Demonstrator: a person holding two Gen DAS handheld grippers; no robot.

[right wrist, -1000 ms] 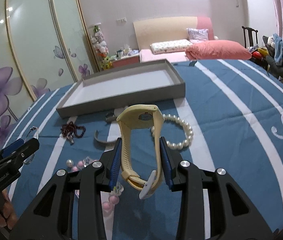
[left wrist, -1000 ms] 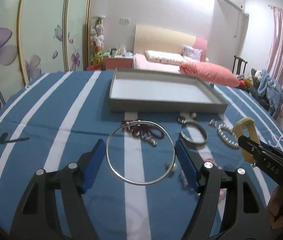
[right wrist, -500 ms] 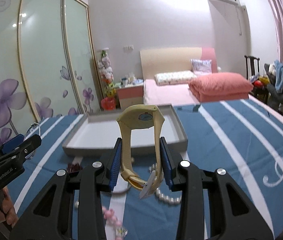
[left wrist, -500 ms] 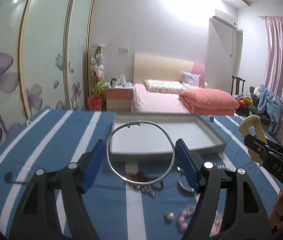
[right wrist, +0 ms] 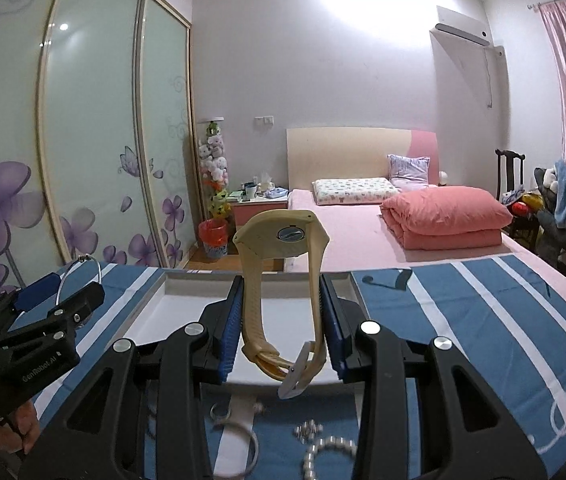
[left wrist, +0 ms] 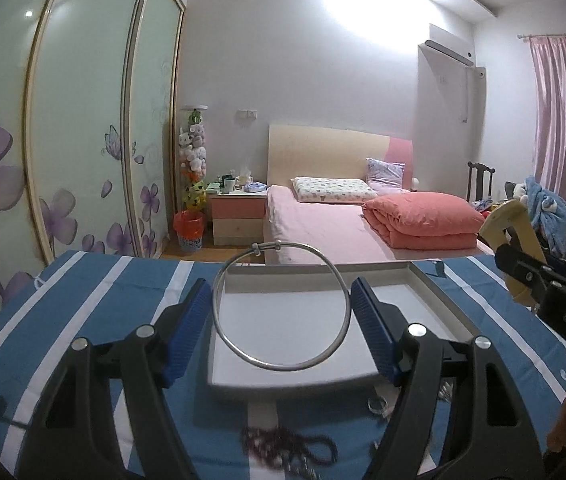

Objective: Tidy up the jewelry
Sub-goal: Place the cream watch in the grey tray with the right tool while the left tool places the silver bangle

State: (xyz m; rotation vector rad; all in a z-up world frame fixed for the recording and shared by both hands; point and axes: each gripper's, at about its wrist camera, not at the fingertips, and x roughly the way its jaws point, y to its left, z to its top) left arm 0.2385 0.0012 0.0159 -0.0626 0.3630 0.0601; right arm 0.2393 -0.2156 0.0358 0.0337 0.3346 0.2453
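Both pieces are up off the striped cloth (left wrist: 95, 312) and now over the grey tray (left wrist: 439, 292) — delivery looks close. One silver bangle (left wrist: 283, 308) is clamped in the left gripper (left wrist: 281, 324); one cream watch (right wrist: 283, 284) is pinched in the right gripper (right wrist: 283, 332). Still down there: one dark bead string (left wrist: 291, 446), one pearl strand (right wrist: 331, 446), one small ring (left wrist: 377, 404).

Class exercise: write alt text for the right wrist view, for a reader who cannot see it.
A black right gripper with blue pads clamps a cream rubber wristwatch by its strap, over a shallow grey tray on a blue, white-striped cloth. At left, the left gripper holds a thin silver bangle.
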